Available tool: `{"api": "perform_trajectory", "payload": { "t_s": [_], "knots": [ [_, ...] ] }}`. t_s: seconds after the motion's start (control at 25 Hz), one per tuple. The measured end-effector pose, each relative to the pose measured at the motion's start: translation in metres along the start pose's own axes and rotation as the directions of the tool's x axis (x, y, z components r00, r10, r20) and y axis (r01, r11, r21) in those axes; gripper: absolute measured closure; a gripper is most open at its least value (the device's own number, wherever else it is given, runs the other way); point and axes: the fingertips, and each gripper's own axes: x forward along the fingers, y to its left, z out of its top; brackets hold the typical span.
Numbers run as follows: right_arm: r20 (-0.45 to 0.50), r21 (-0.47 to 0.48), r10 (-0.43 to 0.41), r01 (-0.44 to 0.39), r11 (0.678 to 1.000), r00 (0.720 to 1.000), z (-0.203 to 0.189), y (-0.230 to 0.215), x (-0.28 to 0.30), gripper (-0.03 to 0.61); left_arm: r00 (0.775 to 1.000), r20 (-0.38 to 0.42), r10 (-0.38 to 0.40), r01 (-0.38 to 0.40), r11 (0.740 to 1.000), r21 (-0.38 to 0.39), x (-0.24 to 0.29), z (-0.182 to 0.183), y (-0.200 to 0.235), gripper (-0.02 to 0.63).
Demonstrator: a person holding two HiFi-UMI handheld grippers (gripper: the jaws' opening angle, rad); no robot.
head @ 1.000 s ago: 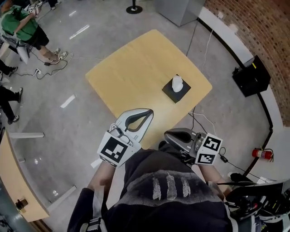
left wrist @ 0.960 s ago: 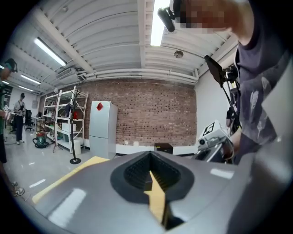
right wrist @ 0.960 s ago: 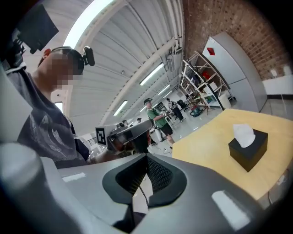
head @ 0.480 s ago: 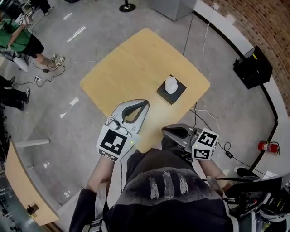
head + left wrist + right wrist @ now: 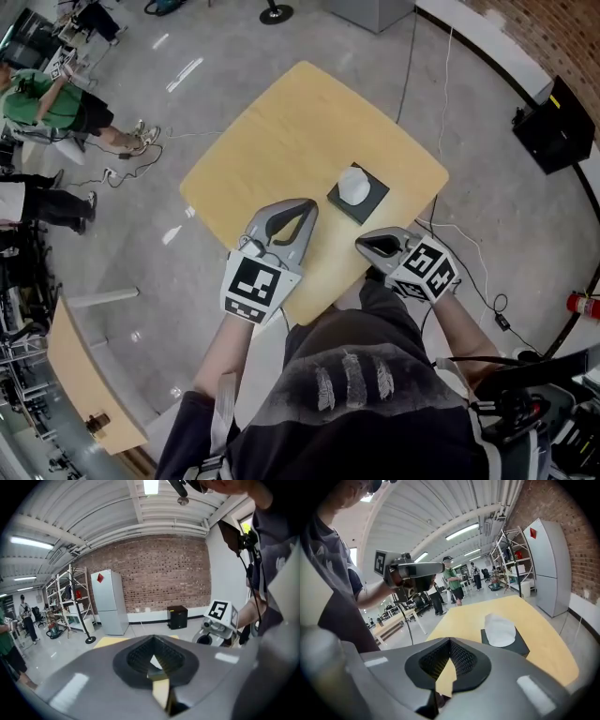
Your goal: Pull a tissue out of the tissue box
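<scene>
On the near side of the tissue box (image 5: pixel 341 200), left gripper (image 5: pixel 302 208) and right gripper (image 5: pixel 367 246) hang empty, jaws pressed together, with the tissue (image 5: pixel 354 184) standing straight ahead of the right one.

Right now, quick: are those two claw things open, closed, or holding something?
Left gripper: closed, holding nothing.
Right gripper: closed, holding nothing.
</scene>
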Motion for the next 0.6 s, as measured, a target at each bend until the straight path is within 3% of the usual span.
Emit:
{"api": "perform_trajectory", "payload": {
  "t_s": [0.36, 0.6],
  "knots": [
    [-0.121, -0.103, -0.008, -0.005, 0.995, 0.993, -0.015, -0.057, 0.014, 0.580, 0.992, -0.105, 0.072, -0.070, 0.997, 0.014, 0.055, -0.011, 0.011, 0.612],
    [-0.209, -0.170, -0.070, 0.034, 0.985, 0.975, -0.025, -0.084, 0.035, 0.580, 0.981, -0.195, 0.021, -0.020, 1.000, 0.006, 0.088, -0.038, 0.016, 0.612]
  ]
}}
